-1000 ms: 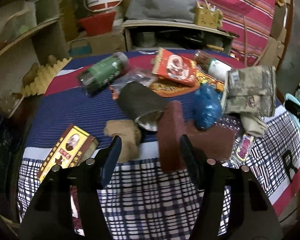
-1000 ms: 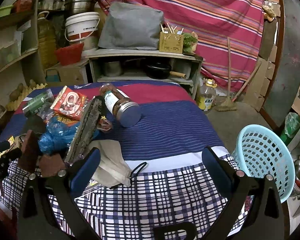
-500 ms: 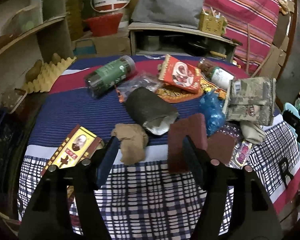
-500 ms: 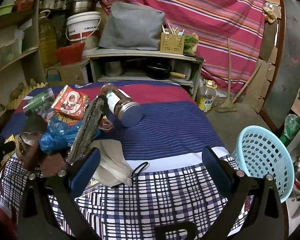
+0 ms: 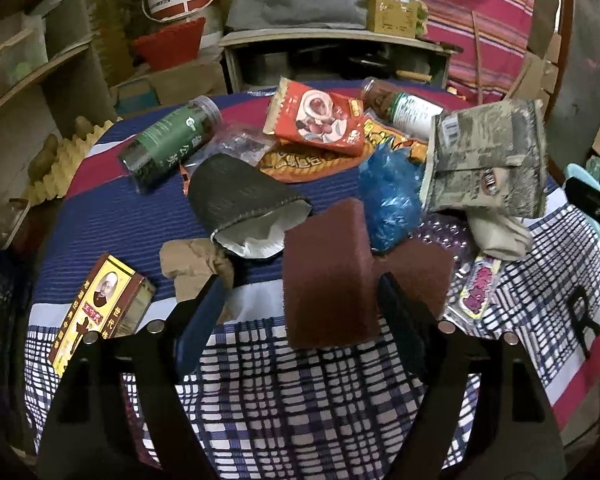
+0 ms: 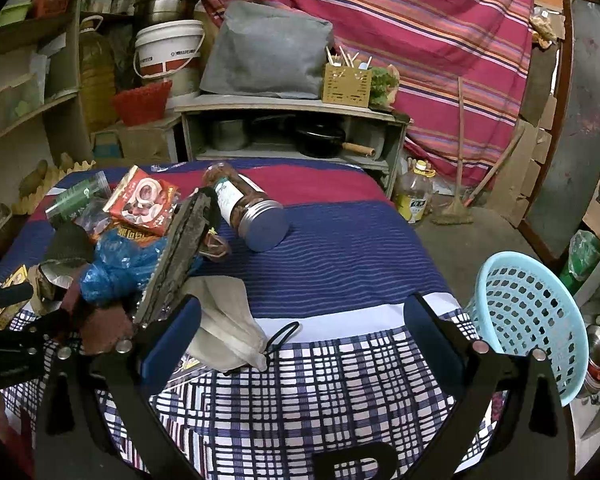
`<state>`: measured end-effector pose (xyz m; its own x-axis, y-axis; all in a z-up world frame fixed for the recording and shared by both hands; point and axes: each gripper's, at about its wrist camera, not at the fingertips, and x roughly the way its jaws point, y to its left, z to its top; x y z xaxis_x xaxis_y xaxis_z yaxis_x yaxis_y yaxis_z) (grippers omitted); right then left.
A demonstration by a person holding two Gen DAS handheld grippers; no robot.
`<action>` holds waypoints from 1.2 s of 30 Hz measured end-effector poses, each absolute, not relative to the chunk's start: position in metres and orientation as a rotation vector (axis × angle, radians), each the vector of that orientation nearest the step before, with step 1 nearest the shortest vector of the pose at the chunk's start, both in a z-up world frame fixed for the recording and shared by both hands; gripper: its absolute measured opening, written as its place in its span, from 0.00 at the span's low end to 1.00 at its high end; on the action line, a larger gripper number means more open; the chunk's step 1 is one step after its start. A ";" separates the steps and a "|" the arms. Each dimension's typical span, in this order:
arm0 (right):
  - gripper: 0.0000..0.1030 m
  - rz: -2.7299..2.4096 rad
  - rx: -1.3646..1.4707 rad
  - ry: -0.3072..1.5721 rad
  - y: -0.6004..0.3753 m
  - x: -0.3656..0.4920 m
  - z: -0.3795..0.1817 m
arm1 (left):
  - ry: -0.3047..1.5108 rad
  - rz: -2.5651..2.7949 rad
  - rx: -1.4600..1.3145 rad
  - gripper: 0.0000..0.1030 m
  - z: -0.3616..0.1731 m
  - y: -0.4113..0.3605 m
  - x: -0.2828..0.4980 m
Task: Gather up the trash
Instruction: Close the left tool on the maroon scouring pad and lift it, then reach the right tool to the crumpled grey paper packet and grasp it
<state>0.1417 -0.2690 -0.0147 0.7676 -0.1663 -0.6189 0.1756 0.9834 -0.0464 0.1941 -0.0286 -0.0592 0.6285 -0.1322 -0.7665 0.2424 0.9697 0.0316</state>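
On the cloth-covered table (image 5: pixel 300 408) nearly all the trash still lies where we can see it, so we judge the job barely begun: nothing shows inside the blue basket (image 6: pixel 528 320), which stands off the table's edge to our right. Nearest our left gripper (image 5: pixel 300 304) sits the brown pad (image 5: pixel 328 276), standing between the spread fingers and close against the right one; we cannot tell whether it touches. That gripper is open and holds nothing. Around the pad lie a paper scrap (image 5: pixel 196 260), a dark sleeve (image 5: pixel 240 196), a blue bag (image 5: pixel 388 196), a red packet (image 5: pixel 316 120), two jars (image 5: pixel 168 140) and a yellow box (image 5: pixel 100 308). Our right gripper (image 6: pixel 300 328) is also wide open and empty, hovering over bare cloth, with a beige cloth (image 6: pixel 224 320) just beside its left finger.
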 end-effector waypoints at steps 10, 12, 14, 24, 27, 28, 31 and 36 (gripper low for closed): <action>0.96 -0.180 0.008 0.686 -0.264 0.144 -0.020 | 0.869 -0.184 0.171 0.60 -0.065 -0.031 0.197; 0.96 -0.182 -0.001 0.689 -0.262 0.145 -0.021 | 0.867 -0.204 0.167 0.45 -0.063 -0.031 0.196; 0.96 -0.183 -0.006 0.691 -0.260 0.145 -0.021 | 0.881 -0.212 0.172 0.34 -0.066 -0.031 0.195; 0.96 -0.180 -0.017 0.691 -0.256 0.144 -0.022 | 0.848 -0.190 0.189 0.13 -0.061 -0.029 0.193; 0.96 -0.182 -0.017 0.681 -0.257 0.144 -0.020 | 0.809 -0.182 0.169 0.13 -0.048 -0.022 0.188; 0.96 -0.183 -0.015 0.679 -0.258 0.143 -0.019 | 0.797 -0.178 0.161 0.13 -0.043 -0.019 0.186; 0.96 -0.181 -0.004 0.665 -0.260 0.141 -0.015 | 0.741 -0.166 0.119 0.13 -0.025 -0.005 0.178; 0.96 -0.170 0.014 0.631 -0.264 0.134 -0.006 | 0.676 -0.125 0.059 0.13 -0.007 0.014 0.174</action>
<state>0.1344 -0.2637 -0.0057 0.7943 -0.1535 -0.5878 0.1621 0.9860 -0.0385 0.1738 0.0135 -0.0074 0.7726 -0.0960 -0.6276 0.1345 0.9908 0.0141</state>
